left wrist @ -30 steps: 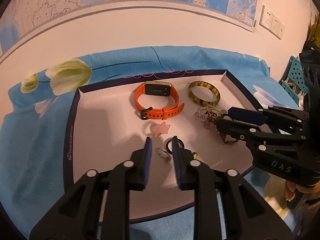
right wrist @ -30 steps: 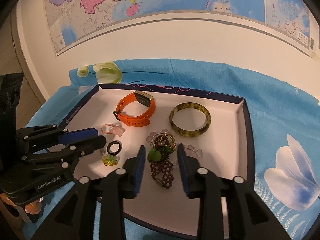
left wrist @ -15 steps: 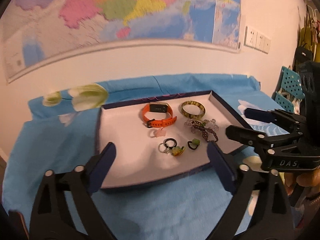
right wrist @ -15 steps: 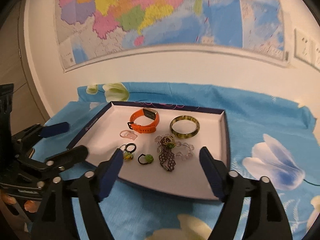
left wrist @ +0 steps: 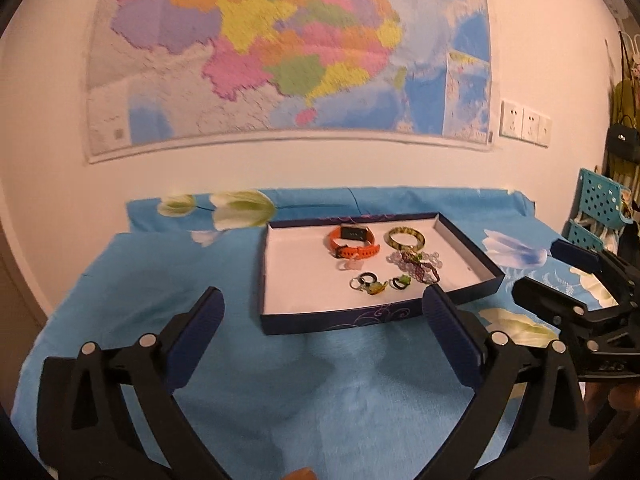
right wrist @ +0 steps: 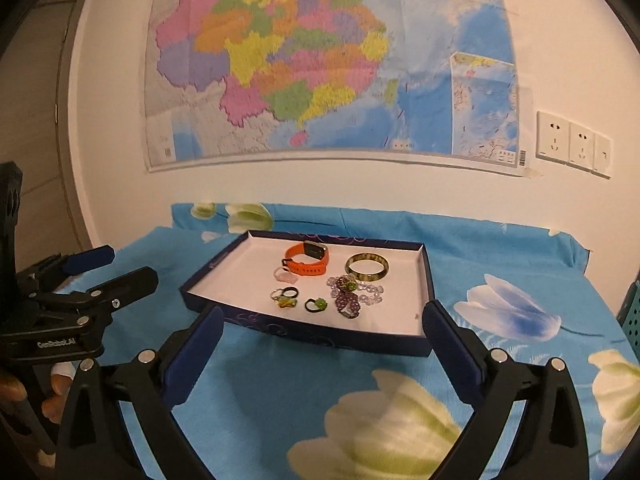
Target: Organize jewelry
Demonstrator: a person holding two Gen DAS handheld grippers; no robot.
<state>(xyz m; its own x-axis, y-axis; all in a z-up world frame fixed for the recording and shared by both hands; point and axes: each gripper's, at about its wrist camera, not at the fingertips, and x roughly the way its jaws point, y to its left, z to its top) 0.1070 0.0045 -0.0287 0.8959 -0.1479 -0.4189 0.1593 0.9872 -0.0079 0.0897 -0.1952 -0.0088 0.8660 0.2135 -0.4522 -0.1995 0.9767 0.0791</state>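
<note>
Map wall [right wrist: 320, 80] – door [right wrist: 36, 120] in right view only; left tongs [left wrist: 320, 312], right tongs [right wrist: 320, 328] just opened wide, empty.

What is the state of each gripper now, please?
Left gripper: open, holding nothing, jaws just opened wide.
Right gripper: open, holding nothing, jaws just opened wide.

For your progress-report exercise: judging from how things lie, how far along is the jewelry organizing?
Done: the orange watch, green bangle, purple bead strands and small rings all lie in the dark-rimmed tray. In hand: nothing; left gripper and right gripper are open, clear of the tray. Left: seemingly nothing.
</note>
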